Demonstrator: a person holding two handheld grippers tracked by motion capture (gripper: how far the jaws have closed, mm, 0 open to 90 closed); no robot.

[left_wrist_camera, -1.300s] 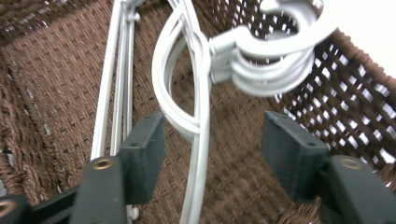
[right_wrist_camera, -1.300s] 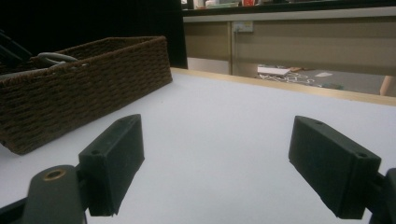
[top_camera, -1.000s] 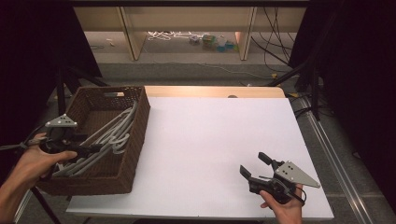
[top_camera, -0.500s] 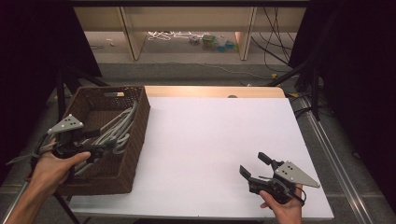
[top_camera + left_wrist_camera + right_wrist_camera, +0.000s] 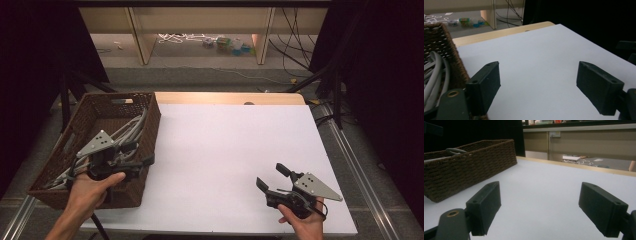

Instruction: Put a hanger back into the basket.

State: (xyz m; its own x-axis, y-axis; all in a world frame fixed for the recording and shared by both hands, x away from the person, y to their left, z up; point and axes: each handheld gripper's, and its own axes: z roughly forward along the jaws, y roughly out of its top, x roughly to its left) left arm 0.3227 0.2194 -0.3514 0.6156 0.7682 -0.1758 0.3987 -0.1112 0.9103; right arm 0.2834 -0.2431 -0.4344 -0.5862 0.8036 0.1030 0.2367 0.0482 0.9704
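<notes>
A brown wicker basket (image 5: 153, 118) stands on the left side of the white table (image 5: 225, 140), with several grey curved bars (image 5: 127, 131) lying in it. My left gripper (image 5: 146, 162) hovers over the basket's near right corner, pointing right across its rim. In the left gripper view the gripper (image 5: 537, 75) is open; its jaws have just been opening and nothing is between them. The basket wall (image 5: 441, 42) and grey bars (image 5: 435, 72) sit at its left. My right gripper (image 5: 270, 176) rests near the table's front right, open and empty (image 5: 539, 195), facing the basket (image 5: 474, 162).
The wooden table edge (image 5: 225, 98) runs along the far side. Beyond it are shelf legs (image 5: 140, 40) and cables (image 5: 180, 37) on the floor. Dark stands flank the table. White table surface lies between the basket and the right gripper.
My left gripper has moved rightward over the basket, from its left side to its near right corner. The right gripper has stayed in place.
</notes>
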